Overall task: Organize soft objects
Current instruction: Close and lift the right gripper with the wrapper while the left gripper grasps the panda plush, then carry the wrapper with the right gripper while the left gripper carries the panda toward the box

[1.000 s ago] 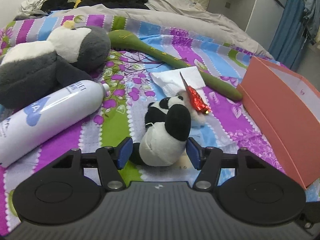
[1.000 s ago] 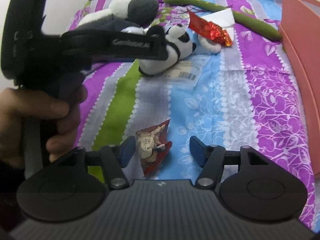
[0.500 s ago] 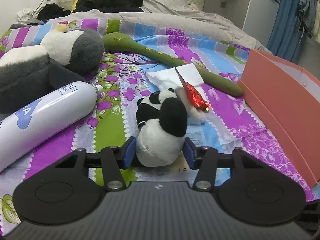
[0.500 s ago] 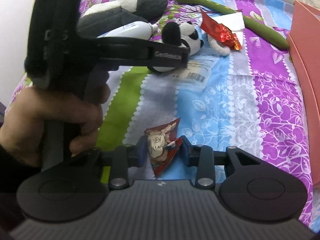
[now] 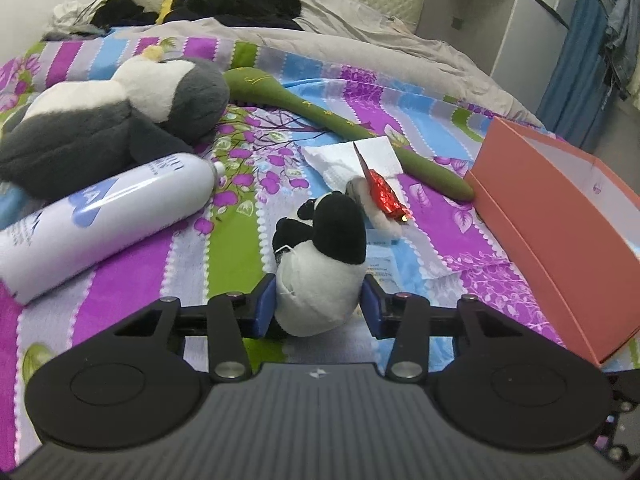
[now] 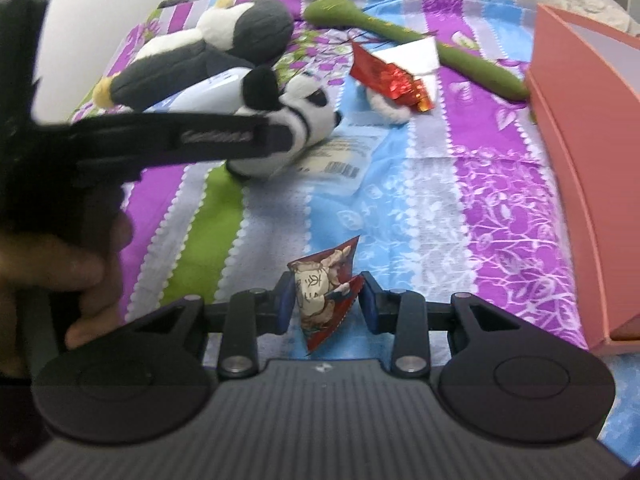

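Observation:
A small panda plush is squeezed between the blue pads of my left gripper, just above the striped bedspread; it also shows in the right wrist view behind the left gripper's arm. My right gripper is shut on a small red printed packet, which stands crumpled between the pads. A large grey-and-white plush lies at the far left. A green soft stick lies across the bed.
An open pink box stands along the right. A white spray bottle lies at left. A red foil wrapper rests on a small white fluffy item beside a tissue. A paper tag lies by the panda. Dark clothes are piled at the headboard.
My left gripper closed onto the small panda. My right gripper closed onto the red printed packet, which now stands between the pads.

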The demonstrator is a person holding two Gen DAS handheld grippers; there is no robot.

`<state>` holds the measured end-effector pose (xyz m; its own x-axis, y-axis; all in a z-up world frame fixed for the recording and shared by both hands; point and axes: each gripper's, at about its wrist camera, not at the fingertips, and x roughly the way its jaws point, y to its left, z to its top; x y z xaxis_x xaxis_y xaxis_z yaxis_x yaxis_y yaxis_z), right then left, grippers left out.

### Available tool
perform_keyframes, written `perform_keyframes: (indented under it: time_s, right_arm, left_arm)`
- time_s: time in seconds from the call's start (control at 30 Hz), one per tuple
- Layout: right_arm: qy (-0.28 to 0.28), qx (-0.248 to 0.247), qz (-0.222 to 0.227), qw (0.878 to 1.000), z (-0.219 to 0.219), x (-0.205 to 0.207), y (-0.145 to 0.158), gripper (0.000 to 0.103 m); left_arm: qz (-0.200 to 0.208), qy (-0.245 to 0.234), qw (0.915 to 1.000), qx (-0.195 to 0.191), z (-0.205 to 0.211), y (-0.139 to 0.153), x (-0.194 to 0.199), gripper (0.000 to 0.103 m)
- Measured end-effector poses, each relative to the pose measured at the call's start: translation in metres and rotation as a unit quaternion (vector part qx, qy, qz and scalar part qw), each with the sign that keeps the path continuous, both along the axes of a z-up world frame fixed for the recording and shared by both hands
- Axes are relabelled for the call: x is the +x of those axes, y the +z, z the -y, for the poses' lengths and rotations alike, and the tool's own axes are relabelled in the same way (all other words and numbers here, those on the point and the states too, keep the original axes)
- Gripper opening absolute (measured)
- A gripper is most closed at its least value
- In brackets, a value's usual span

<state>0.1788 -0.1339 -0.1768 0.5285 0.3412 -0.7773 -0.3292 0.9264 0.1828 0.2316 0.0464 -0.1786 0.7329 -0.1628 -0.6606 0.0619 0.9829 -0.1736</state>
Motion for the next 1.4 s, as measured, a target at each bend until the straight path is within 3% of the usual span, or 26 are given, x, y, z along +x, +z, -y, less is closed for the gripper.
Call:
perform_keyframes:
  time_s: [0.63,1.1,1.4]
  right_arm:
    - [-0.044,0.004,0.044,0.998,0.033,-0.025,0.03,0.038]
    - [-0.061,0.014,0.08,0.995,0.042,-0.064,0.09,0.038]
    - [-0.066,0.021,0.105,0.992,0.05,-0.07,0.126,0.037]
  left_arm:
    - [0.002,0.03,0.9994,-0.016,0.011,0.037,-0.076,0.049]
    - [0.021,0.02,0.9987,-0.043,0.017,0.095,-0.129,0.048]
    - [0.023,0.017,0.9989,-0.037,0.015,0.129,-0.13,0.048]
